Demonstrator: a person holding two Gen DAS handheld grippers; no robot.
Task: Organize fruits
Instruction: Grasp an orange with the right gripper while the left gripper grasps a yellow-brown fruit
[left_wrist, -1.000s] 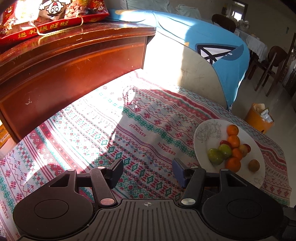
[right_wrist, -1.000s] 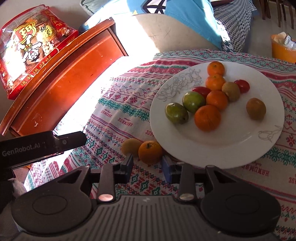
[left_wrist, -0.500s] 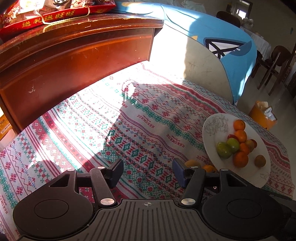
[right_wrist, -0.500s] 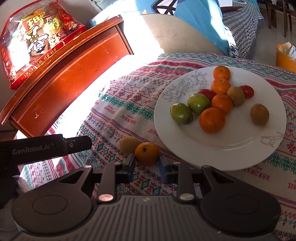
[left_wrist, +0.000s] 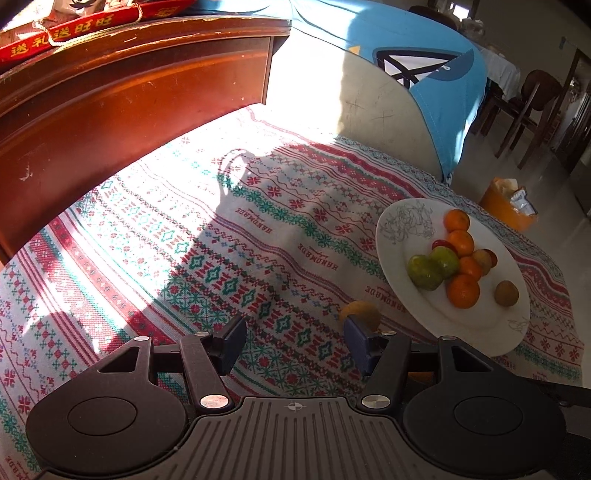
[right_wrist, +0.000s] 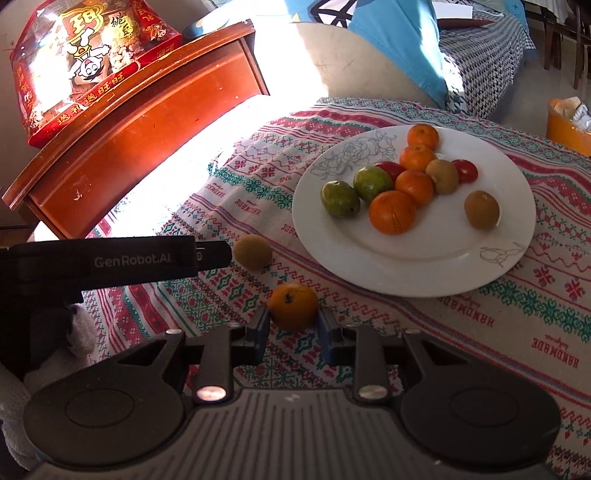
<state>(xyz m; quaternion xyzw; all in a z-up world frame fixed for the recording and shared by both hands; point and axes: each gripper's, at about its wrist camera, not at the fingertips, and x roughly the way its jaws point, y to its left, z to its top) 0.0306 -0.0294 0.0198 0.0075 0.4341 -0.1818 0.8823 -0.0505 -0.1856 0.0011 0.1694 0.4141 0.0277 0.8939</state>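
A white plate (right_wrist: 424, 266) on the patterned cloth holds several oranges, two green fruits, red fruits and brown kiwis. My right gripper (right_wrist: 291, 325) is shut on a loose orange (right_wrist: 293, 305) and holds it just above the cloth, in front of the plate. A yellow-brown fruit (right_wrist: 253, 251) lies on the cloth left of it, beside the tip of the left gripper. In the left wrist view my left gripper (left_wrist: 293, 341) is open and empty, with that fruit (left_wrist: 360, 314) just beyond its right finger and the plate (left_wrist: 395, 229) to the right.
A dark red wooden cabinet (right_wrist: 140, 147) with a red snack bag (right_wrist: 81, 66) on top stands at the left. A blue-covered seat (left_wrist: 417, 85) is behind the table. An orange bin (left_wrist: 508, 206) stands on the floor to the right.
My right gripper has closed on the loose orange and lifted it back from the yellow-brown fruit. My left gripper has moved right, closer to that fruit and the plate.
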